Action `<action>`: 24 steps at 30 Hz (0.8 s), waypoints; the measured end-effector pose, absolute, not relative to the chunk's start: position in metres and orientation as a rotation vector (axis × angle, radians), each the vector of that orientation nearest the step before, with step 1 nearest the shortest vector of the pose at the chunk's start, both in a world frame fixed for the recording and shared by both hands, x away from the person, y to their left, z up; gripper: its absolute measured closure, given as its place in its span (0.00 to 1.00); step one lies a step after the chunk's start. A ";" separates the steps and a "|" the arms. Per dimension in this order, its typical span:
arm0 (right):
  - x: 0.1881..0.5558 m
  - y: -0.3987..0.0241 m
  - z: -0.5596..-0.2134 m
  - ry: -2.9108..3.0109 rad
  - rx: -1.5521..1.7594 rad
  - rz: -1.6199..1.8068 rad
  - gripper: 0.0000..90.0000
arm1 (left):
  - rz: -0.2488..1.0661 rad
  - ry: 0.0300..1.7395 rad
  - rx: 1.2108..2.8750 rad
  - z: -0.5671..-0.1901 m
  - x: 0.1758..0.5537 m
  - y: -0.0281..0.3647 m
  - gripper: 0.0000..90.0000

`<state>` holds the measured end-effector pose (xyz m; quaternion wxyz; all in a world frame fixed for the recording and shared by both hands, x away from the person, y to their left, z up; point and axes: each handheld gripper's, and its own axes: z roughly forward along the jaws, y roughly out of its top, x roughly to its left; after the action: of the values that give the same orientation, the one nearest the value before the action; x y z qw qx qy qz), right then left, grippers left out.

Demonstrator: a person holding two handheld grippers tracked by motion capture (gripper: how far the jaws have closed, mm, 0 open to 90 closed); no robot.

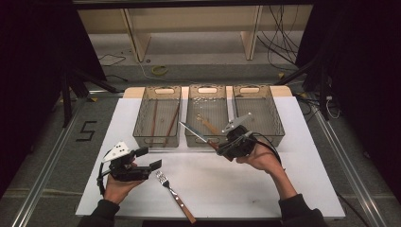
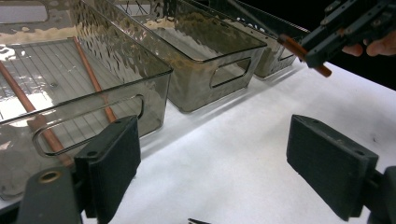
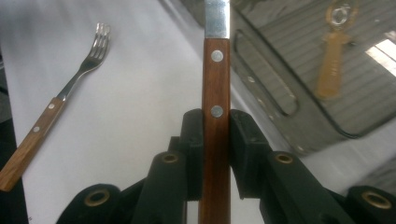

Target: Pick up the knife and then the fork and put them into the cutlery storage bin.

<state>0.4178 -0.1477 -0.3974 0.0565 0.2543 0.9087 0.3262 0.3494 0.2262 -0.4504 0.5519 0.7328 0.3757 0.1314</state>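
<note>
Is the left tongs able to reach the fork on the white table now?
Probably yes. The left tongs are open and empty, the fork lies flat just beside them, and nothing sits between. The right tongs hold a knife farther away.

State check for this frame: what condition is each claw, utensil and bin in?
Left claw: open, holding nothing, above the table.
Right claw: shut on the knife's wooden handle.
Knife: lifted, blade over the middle bin's front edge.
Fork: lying flat on the table.
Left bin: holds two chopsticks.
Middle bin: holds one utensil.
</note>
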 end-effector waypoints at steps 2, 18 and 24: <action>0.420 -0.154 -0.395 2.732 0.798 0.999 0.86 | 0.310 0.889 1.734 -0.451 0.349 0.226 0.19; 0.437 -0.203 -0.376 2.534 1.006 1.108 0.86 | 0.313 0.887 1.740 -0.451 0.350 0.226 0.19; 0.446 -0.217 -0.376 2.488 1.071 1.105 0.86 | 0.312 0.887 1.740 -0.451 0.350 0.226 0.19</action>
<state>0.4460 -0.2174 -0.3757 0.1080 0.3639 0.8454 0.3757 0.3496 0.2264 -0.4511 0.5494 0.7351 0.3747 0.1319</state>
